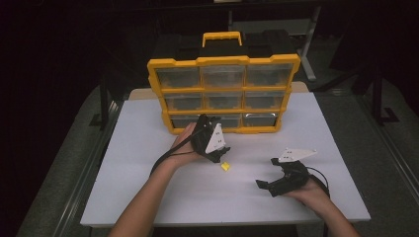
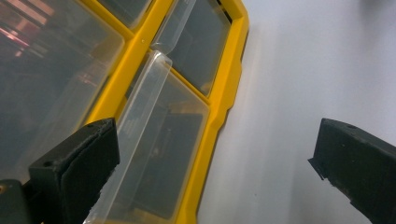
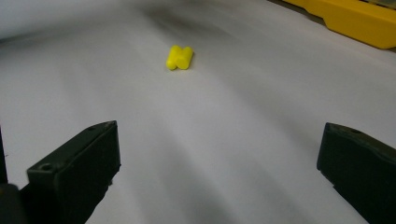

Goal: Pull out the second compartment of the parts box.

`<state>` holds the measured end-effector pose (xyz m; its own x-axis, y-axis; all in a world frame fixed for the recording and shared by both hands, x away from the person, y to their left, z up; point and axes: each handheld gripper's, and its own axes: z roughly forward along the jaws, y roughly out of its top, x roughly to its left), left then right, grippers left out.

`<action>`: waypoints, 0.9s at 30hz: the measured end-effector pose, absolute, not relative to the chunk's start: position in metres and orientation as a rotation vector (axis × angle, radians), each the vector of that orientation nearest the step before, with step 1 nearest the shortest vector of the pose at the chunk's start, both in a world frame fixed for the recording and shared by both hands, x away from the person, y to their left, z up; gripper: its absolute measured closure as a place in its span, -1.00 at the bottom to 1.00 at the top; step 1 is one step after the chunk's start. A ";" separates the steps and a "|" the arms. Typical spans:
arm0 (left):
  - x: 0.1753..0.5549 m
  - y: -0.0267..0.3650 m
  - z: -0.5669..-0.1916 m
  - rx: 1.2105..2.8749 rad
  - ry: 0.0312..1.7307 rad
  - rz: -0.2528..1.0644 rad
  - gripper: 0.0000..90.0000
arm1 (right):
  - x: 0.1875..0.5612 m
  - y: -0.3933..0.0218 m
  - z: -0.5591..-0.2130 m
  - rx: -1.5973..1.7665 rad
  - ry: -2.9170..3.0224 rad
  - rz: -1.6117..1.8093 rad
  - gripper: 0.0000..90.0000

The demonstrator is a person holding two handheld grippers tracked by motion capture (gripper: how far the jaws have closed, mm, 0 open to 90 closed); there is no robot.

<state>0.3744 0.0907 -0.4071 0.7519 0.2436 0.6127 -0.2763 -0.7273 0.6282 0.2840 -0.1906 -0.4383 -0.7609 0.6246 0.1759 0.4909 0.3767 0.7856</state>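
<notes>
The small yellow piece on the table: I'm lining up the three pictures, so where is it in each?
High view: small yellow piece on the white table, just below the left gripper.
Left gripper view: not in it.
Right gripper view: upper middle.
Shared landmark: the yellow organizer.

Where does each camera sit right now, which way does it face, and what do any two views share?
High view: above the person's side, looking forward and down on the white table; both forearms, left gripper, right gripper.
Left gripper view: rides that gripper, facing the yellow organizer; its open jaws.
Right gripper view: low over the table, facing the small yellow piece; its open jaws.
Shared: high and right gripper views both show the piece and organizer.
</notes>
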 end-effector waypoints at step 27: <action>0.370 0.089 -0.407 2.224 -0.129 1.051 -0.99 | 0.284 -0.191 -0.438 1.015 2.478 1.336 -1.00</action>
